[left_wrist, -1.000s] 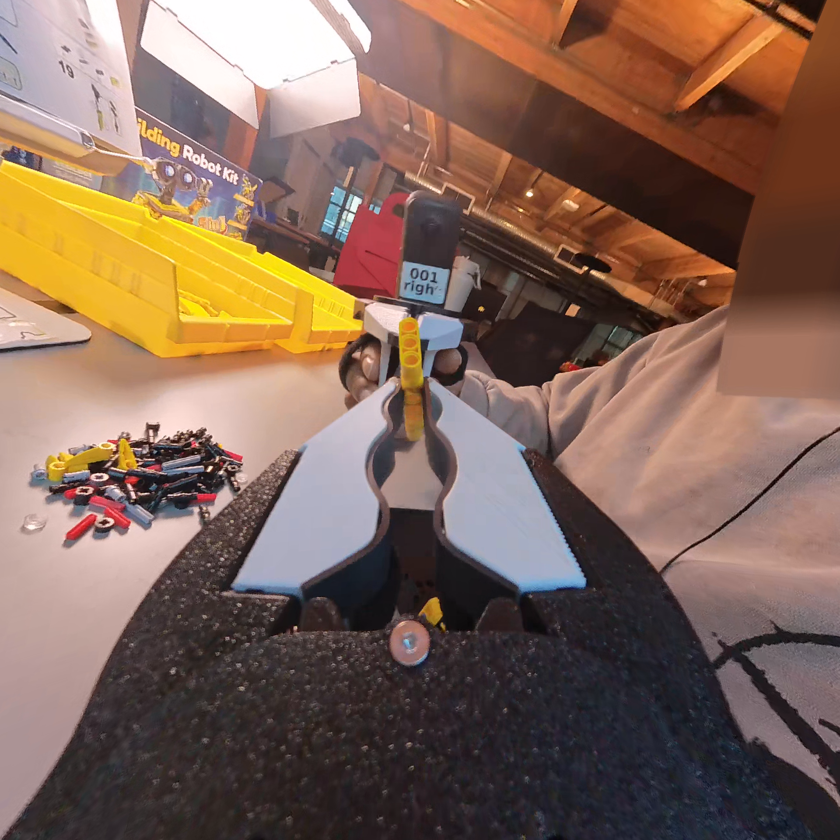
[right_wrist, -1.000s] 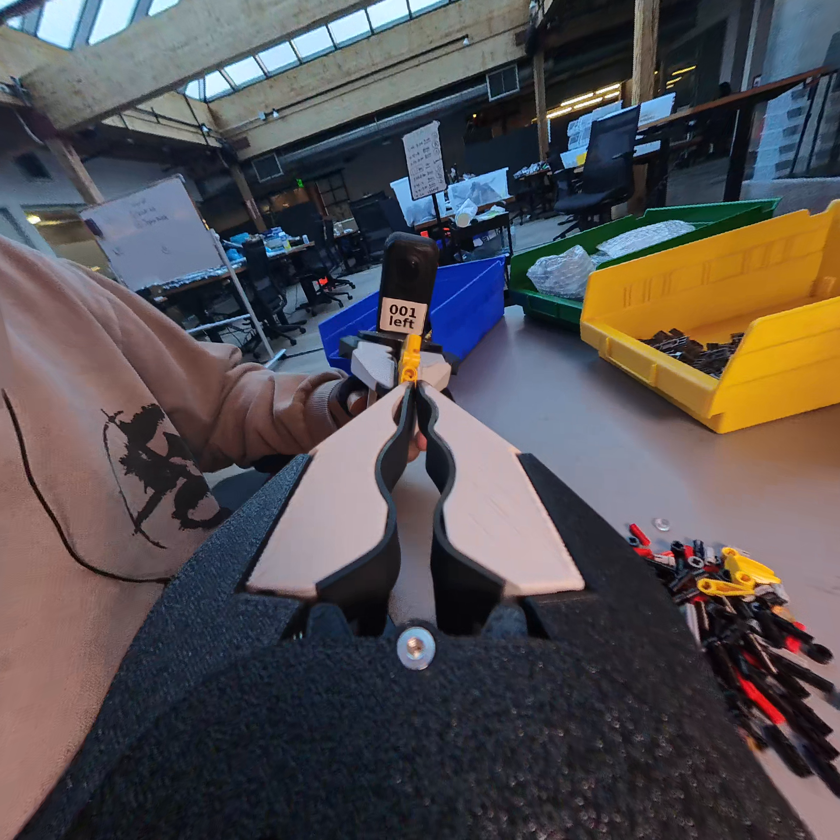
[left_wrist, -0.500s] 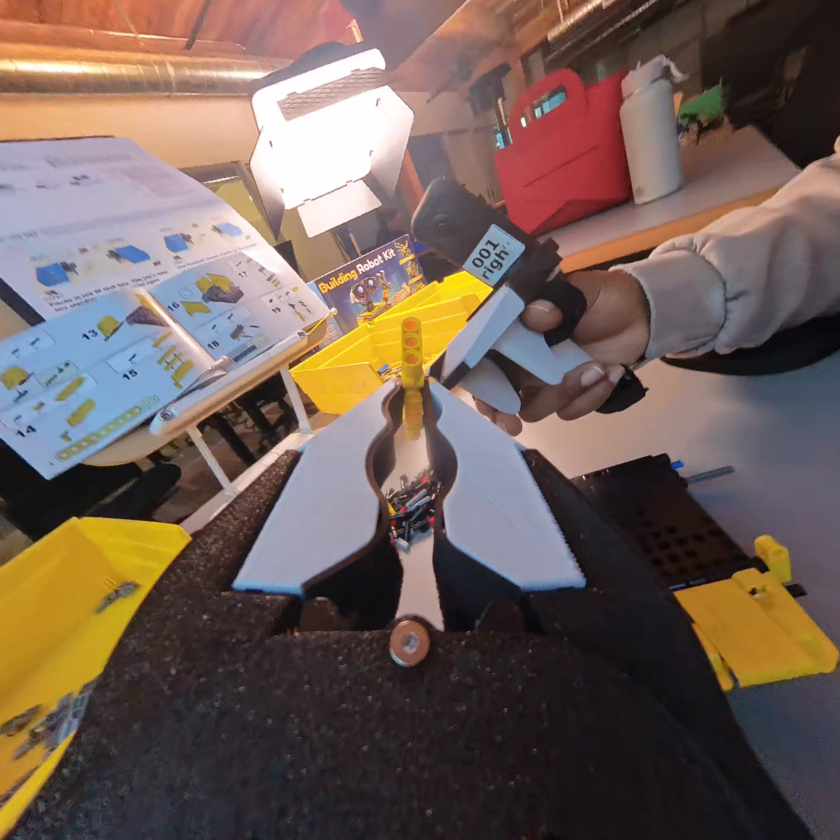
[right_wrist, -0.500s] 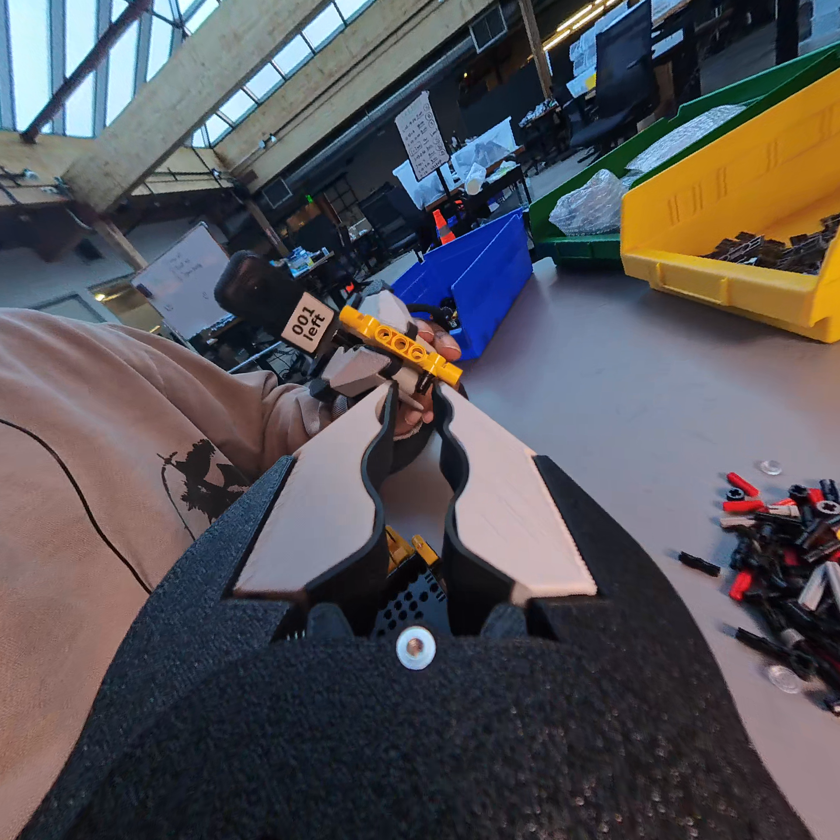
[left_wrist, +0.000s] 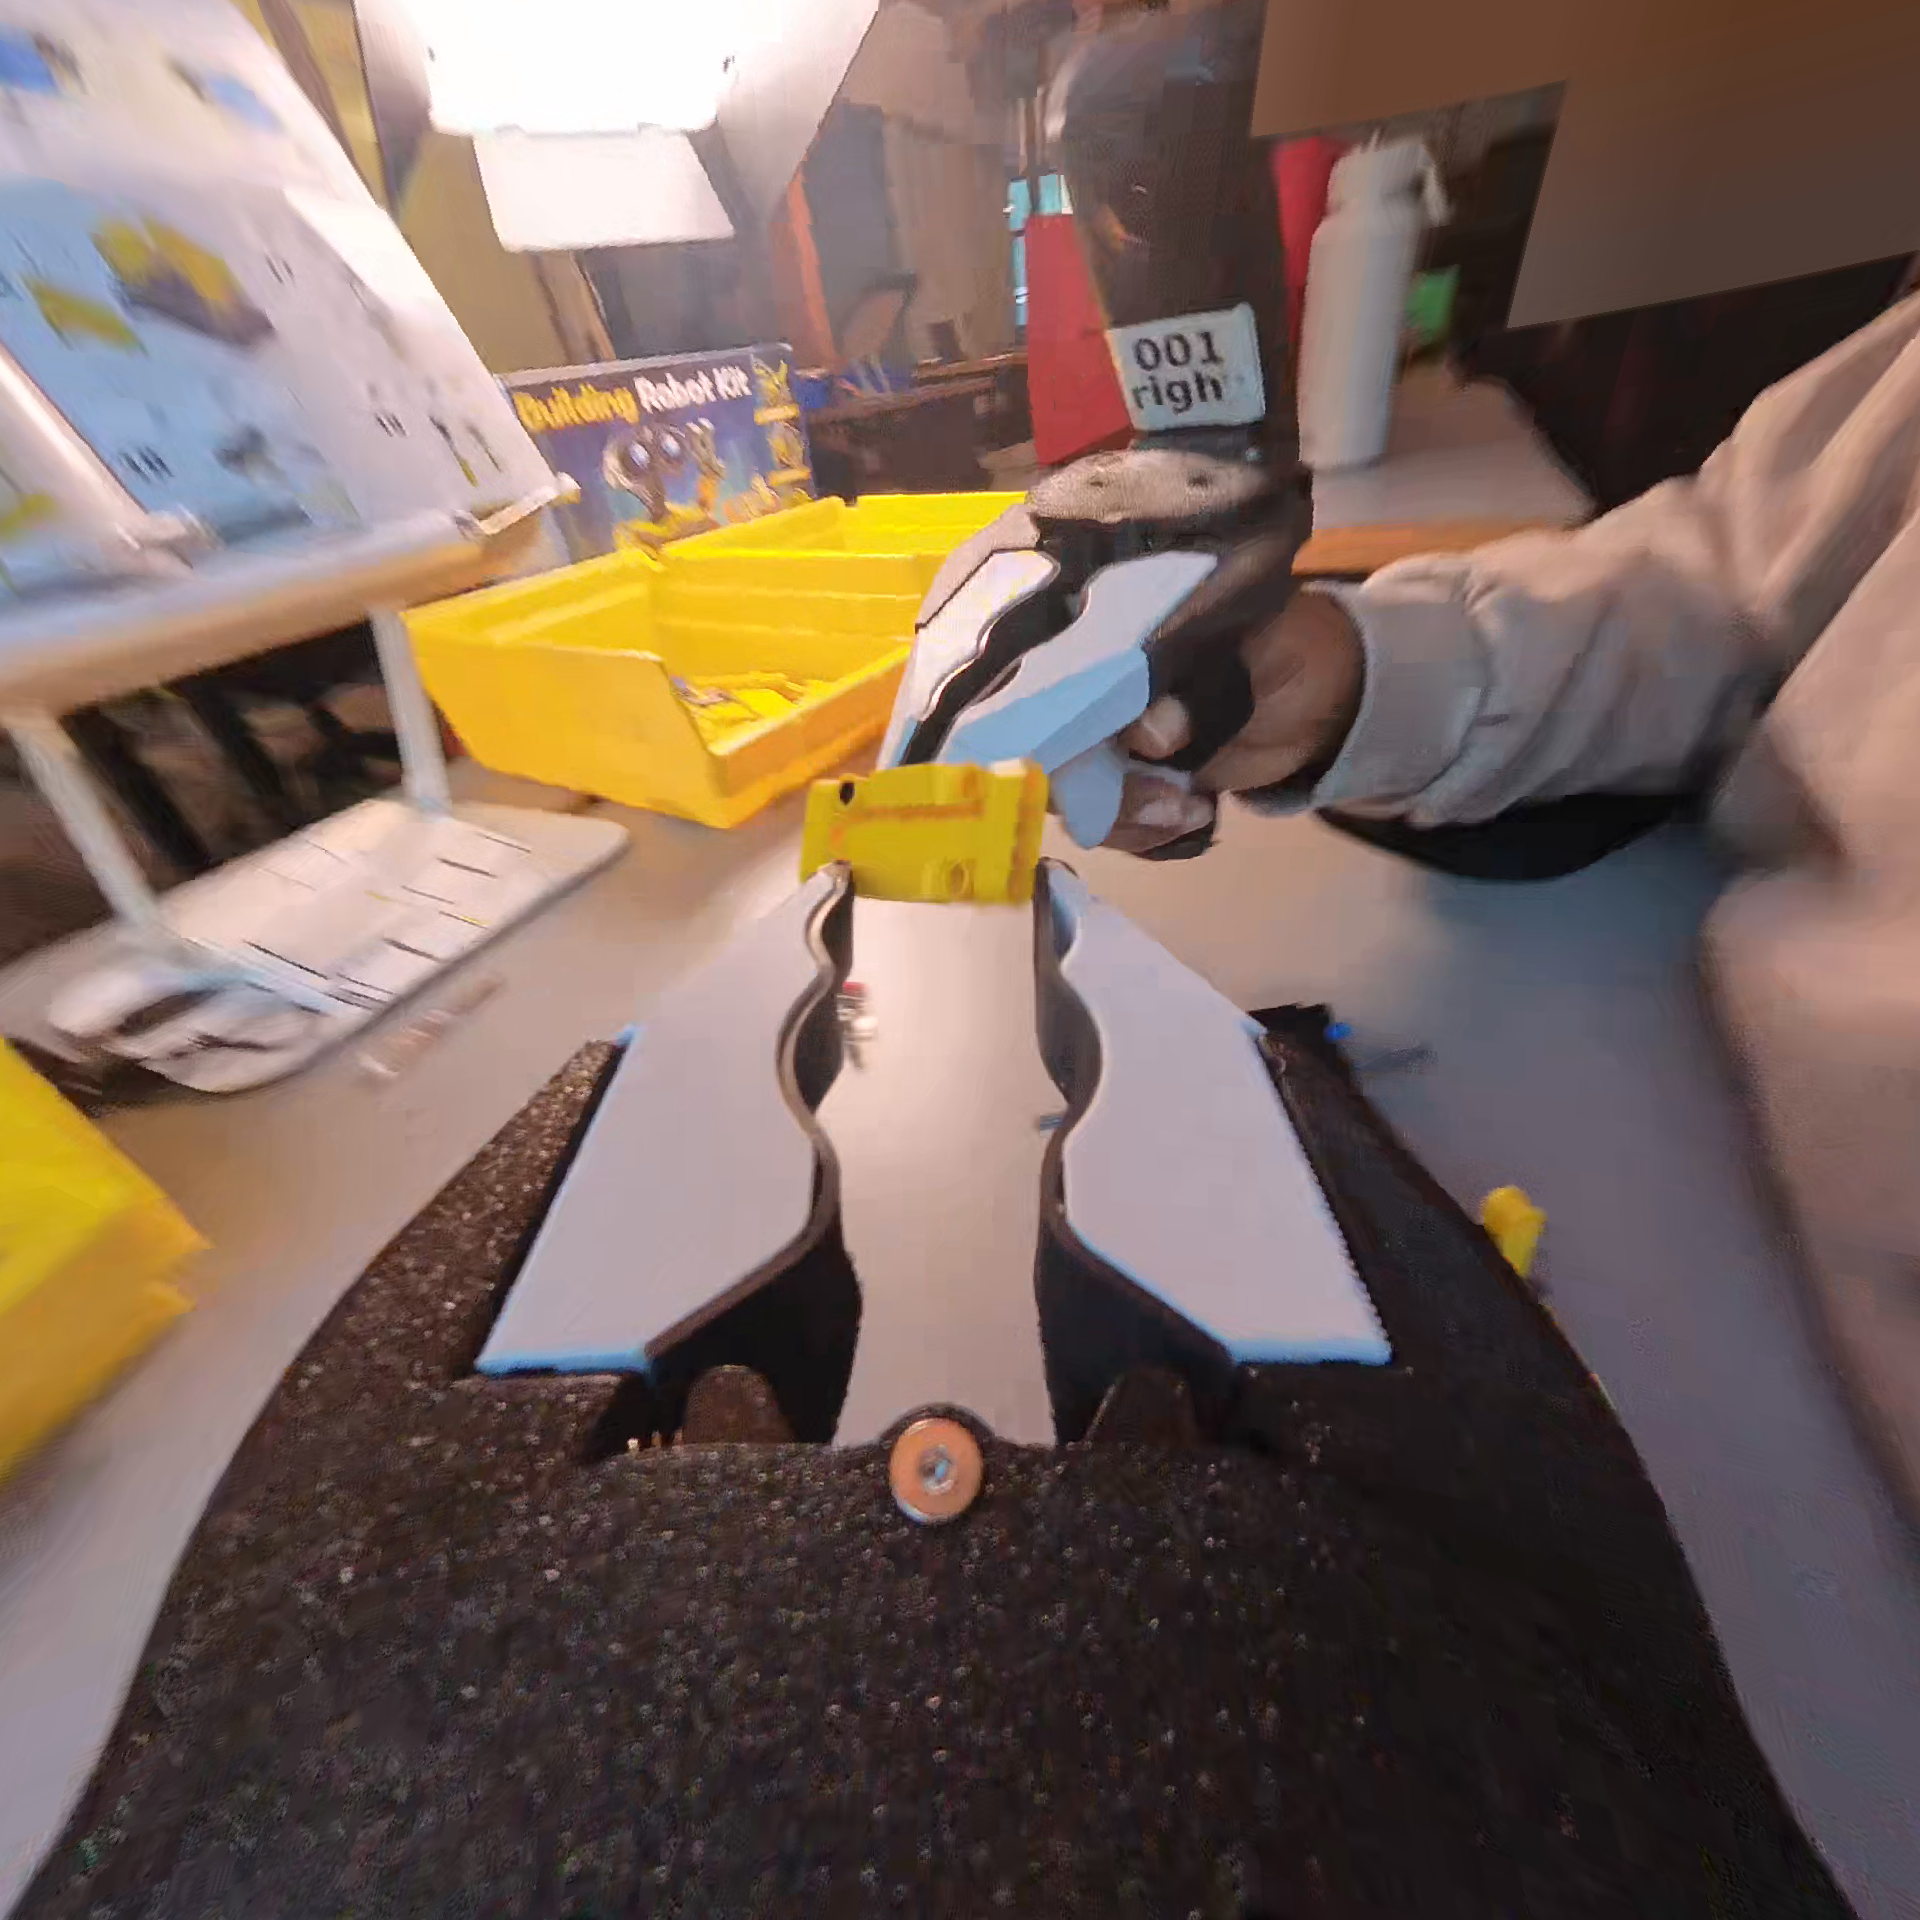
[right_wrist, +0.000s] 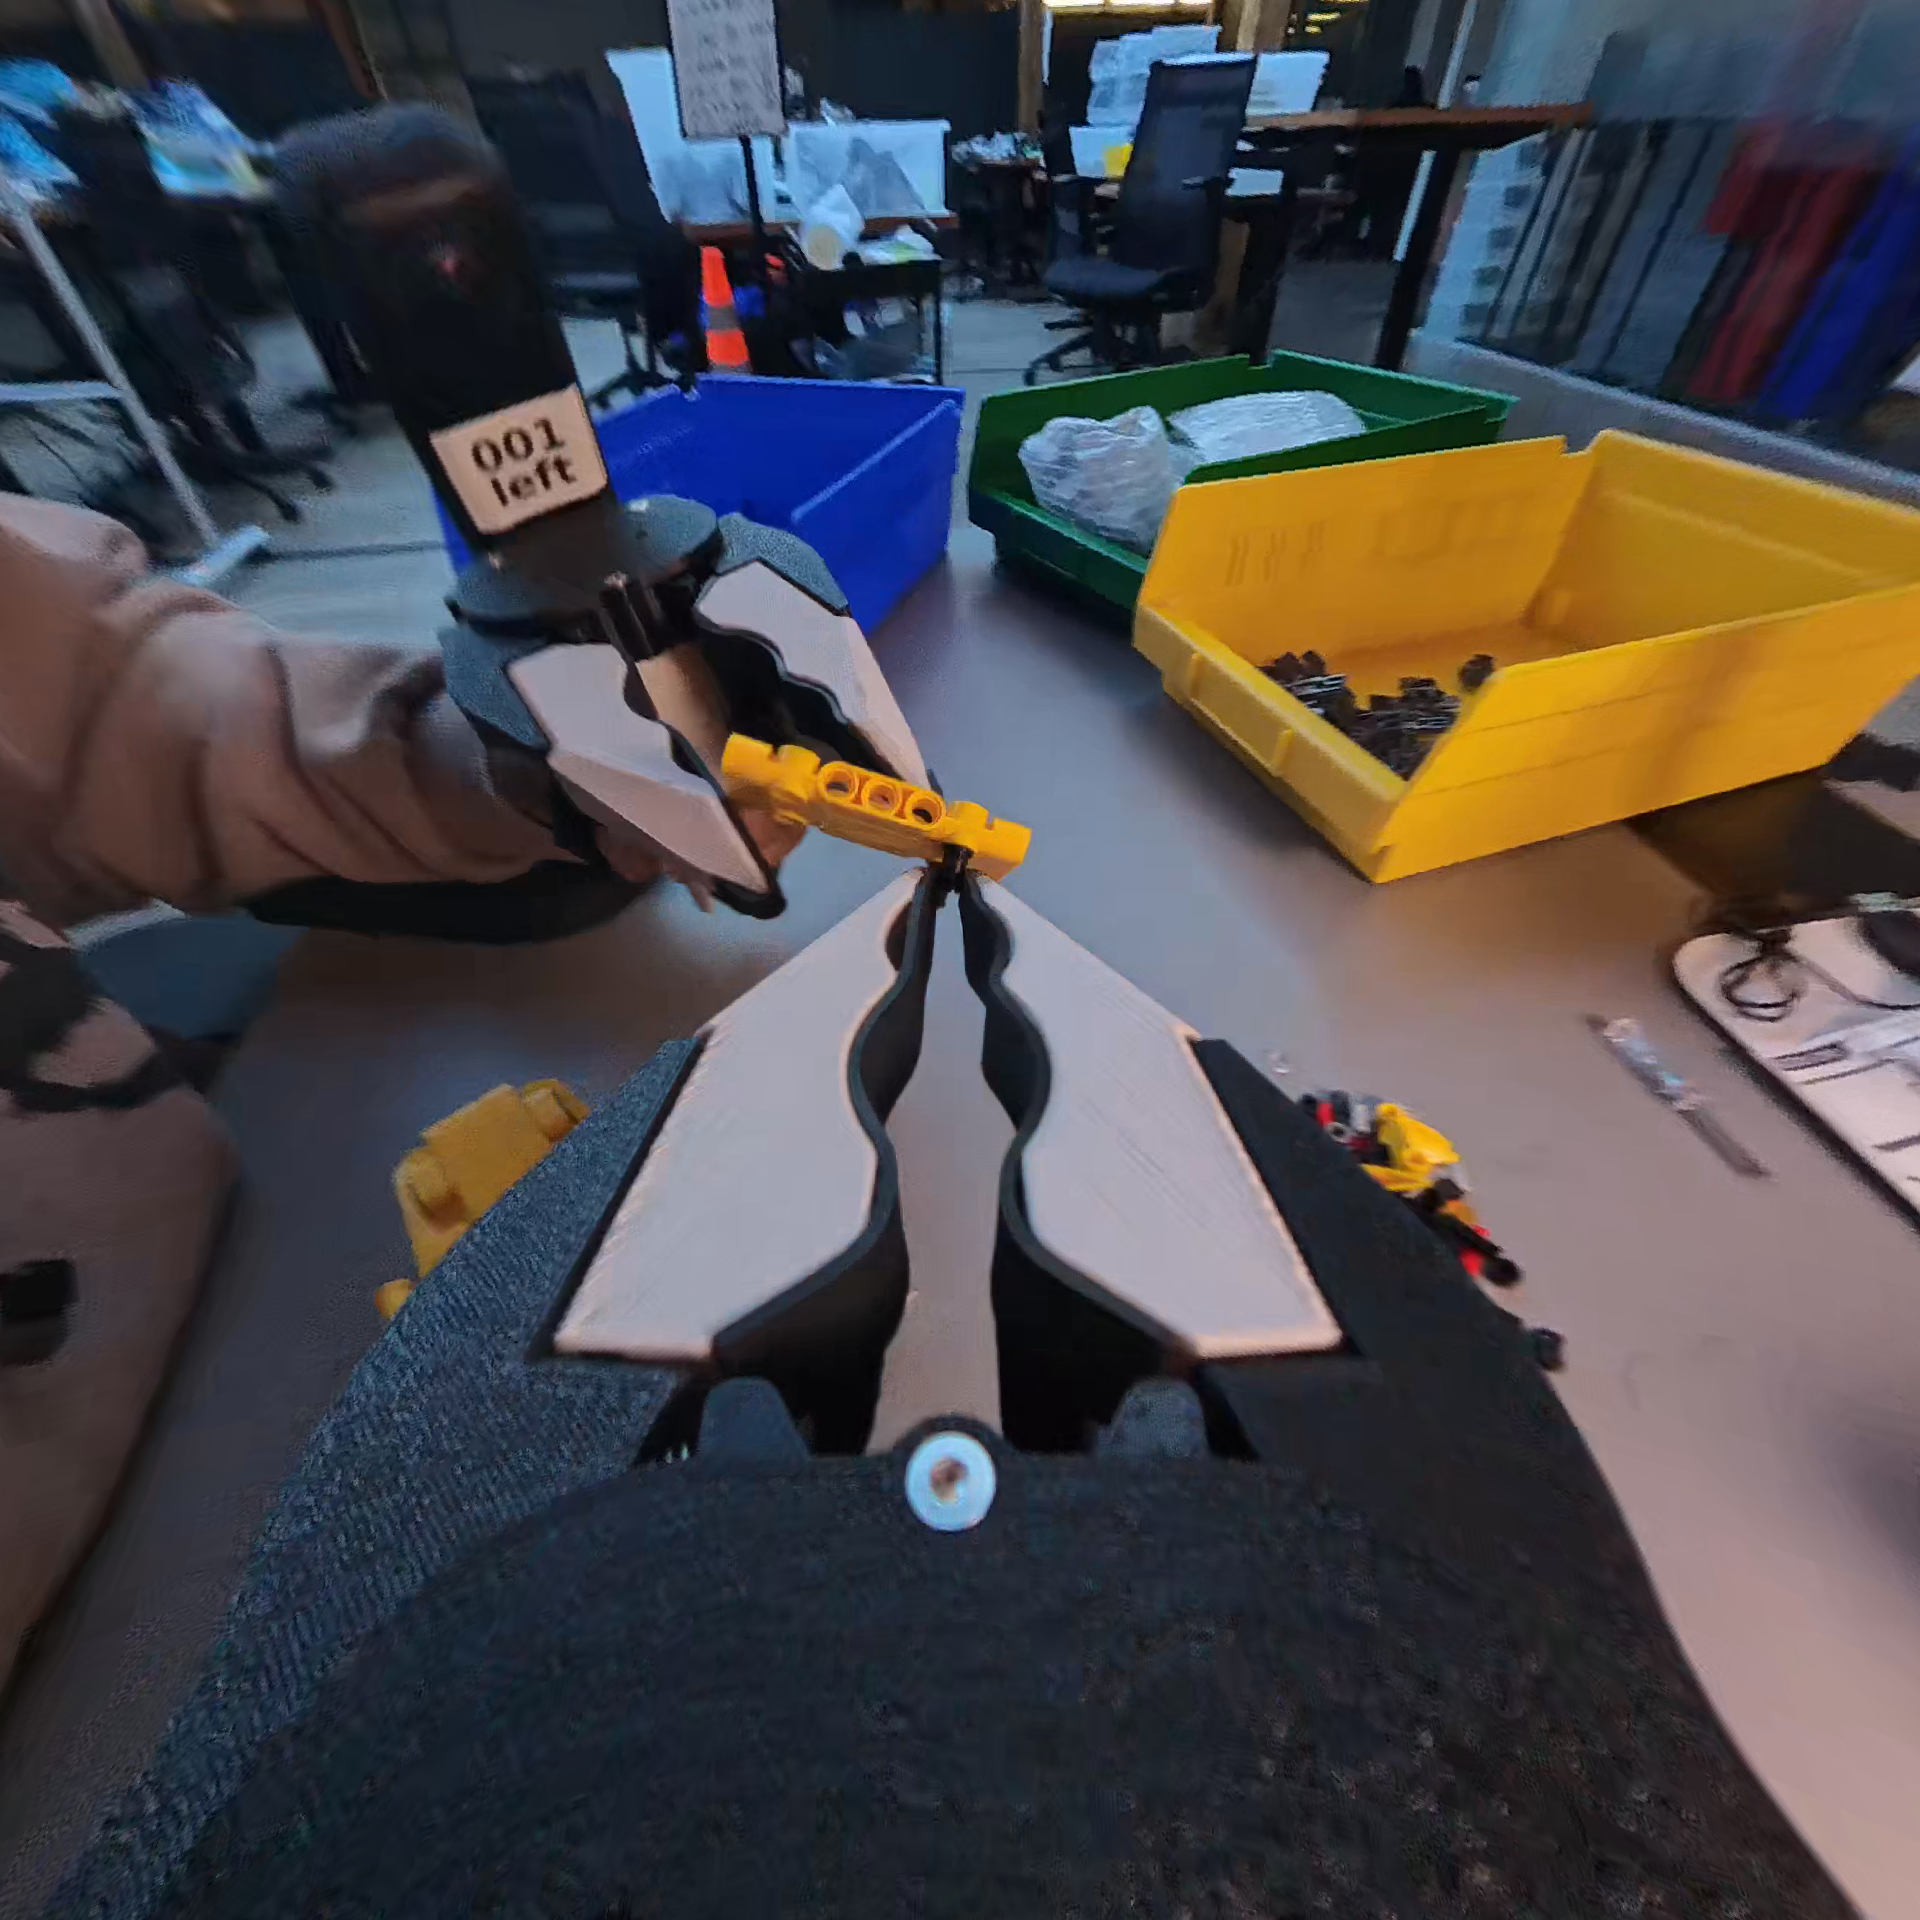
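Note:
My left gripper (left_wrist: 935, 883) is shut on a yellow beam with holes (left_wrist: 925, 842), which lies crosswise between its fingertips, above the grey table (left_wrist: 1403, 935). The beam also shows in the right wrist view (right_wrist: 873, 805), with the left gripper (right_wrist: 821, 821) around it. My right gripper (right_wrist: 943, 878) is shut on a small black pin (right_wrist: 951, 860), and the pin's tip touches the beam near one end. In the left wrist view, the right gripper (left_wrist: 904, 743) reaches the beam from above and behind, held by a hand.
A pile of small black, red and yellow parts (right_wrist: 1403, 1164) lies on the table. A yellow bin (right_wrist: 1558, 644), a green bin (right_wrist: 1226, 416) and a blue bin (right_wrist: 810, 468) stand behind. Yellow trays (left_wrist: 675, 644), an instruction booklet on a stand (left_wrist: 208, 312) and a yellow assembly (right_wrist: 488, 1153) are nearby. The tips of both grippers are at nearly the same place.
The left gripper's jaws stand wider and the beam now lies crosswise instead of upright. The right gripper has closed in and brought its pin against the beam. Both views have tilted down toward the table.

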